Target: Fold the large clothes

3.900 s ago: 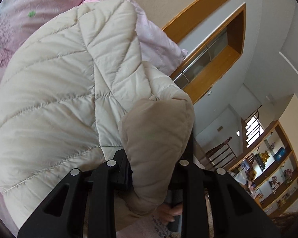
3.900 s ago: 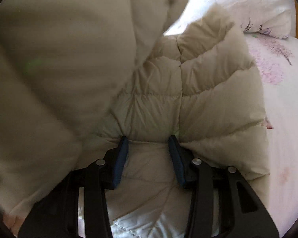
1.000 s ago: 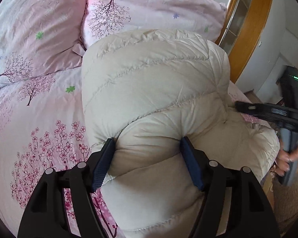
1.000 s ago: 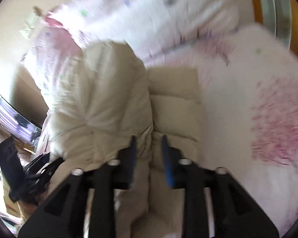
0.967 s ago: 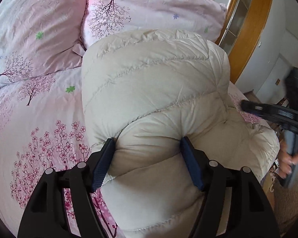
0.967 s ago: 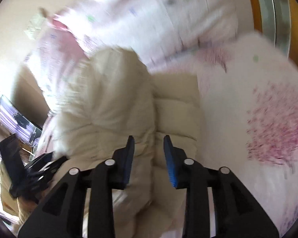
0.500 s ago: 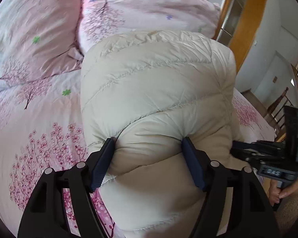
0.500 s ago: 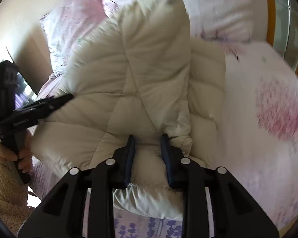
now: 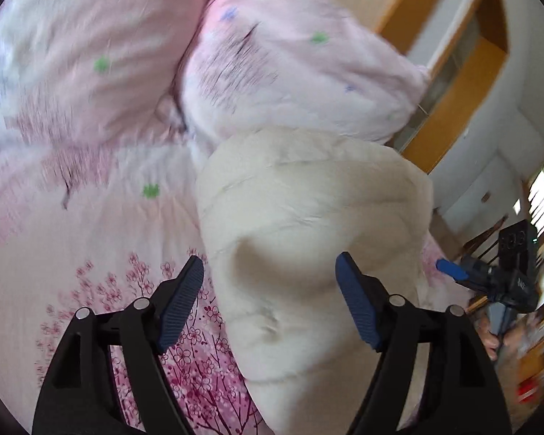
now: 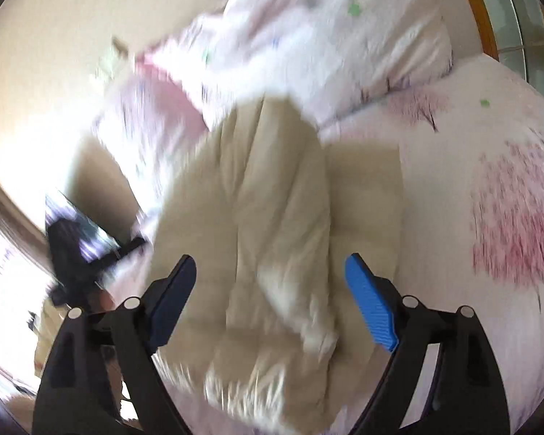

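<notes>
Both claws released, folded jacket lying just ahead on the bed.

Left claw (image 9: 268,301) spread wide with nothing between its pads, hanging over the near left edge of the cream jacket (image 9: 308,253). Right claw (image 10: 272,297) likewise spread and empty above the same bundle, seen from the other side (picture much blurred). Jacket (image 10: 272,199) stretched with its long axis running from near to far, far end close to the pillows (image 9: 290,72), resting on the pink flowered bed (image 9: 90,235). Neither claw clearly nearer, both hovering at the near end. Probably a fold just set down, with pressing flat or a further fold from the near end left to do. Counted: one jacket, two claws, two pillows.
</notes>
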`<action>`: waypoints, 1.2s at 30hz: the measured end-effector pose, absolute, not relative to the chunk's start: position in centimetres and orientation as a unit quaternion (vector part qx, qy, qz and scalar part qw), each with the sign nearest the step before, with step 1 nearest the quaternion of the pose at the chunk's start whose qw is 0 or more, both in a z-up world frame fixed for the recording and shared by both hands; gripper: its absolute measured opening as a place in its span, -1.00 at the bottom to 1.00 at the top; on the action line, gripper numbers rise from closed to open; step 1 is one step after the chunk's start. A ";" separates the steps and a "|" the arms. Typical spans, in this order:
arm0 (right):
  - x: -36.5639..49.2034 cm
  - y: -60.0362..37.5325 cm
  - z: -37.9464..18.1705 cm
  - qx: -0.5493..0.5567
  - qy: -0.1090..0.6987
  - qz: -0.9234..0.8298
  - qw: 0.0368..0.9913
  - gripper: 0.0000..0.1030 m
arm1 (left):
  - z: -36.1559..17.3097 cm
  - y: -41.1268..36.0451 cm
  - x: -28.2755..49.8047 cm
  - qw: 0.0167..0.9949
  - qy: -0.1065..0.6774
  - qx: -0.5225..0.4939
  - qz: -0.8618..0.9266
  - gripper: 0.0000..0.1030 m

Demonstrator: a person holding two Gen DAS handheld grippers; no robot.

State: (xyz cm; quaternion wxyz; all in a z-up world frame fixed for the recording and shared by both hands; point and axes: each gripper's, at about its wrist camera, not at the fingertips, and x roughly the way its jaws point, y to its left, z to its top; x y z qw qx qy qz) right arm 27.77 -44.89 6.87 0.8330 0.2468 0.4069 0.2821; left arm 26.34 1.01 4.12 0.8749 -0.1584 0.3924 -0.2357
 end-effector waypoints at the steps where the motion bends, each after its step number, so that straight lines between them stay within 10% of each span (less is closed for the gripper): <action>1: 29.2 -45.1 6.7 0.266 0.413 0.284 0.823 0.64 | 3.6 1.2 27.1 0.867 0.405 -0.170 -0.235 0.46; 6: 33.9 -43.7 5.5 0.279 0.451 0.282 0.800 0.52 | 2.7 1.3 29.2 0.847 0.422 -0.211 -0.246 0.47; 9: 34.6 -42.8 5.0 0.274 0.455 0.286 0.797 -0.58 | 2.8 1.0 29.6 0.848 0.422 -0.209 -0.243 0.49; 11: 34.3 -42.8 5.1 0.269 0.451 0.273 0.806 -0.73 | 3.0 0.6 29.7 0.851 0.422 -0.202 -0.240 0.51; 36: 36.4 -43.8 -0.1 0.180 0.555 0.167 0.795 -0.61 | 2.1 -5.4 29.9 0.895 0.408 -0.015 -0.178 0.55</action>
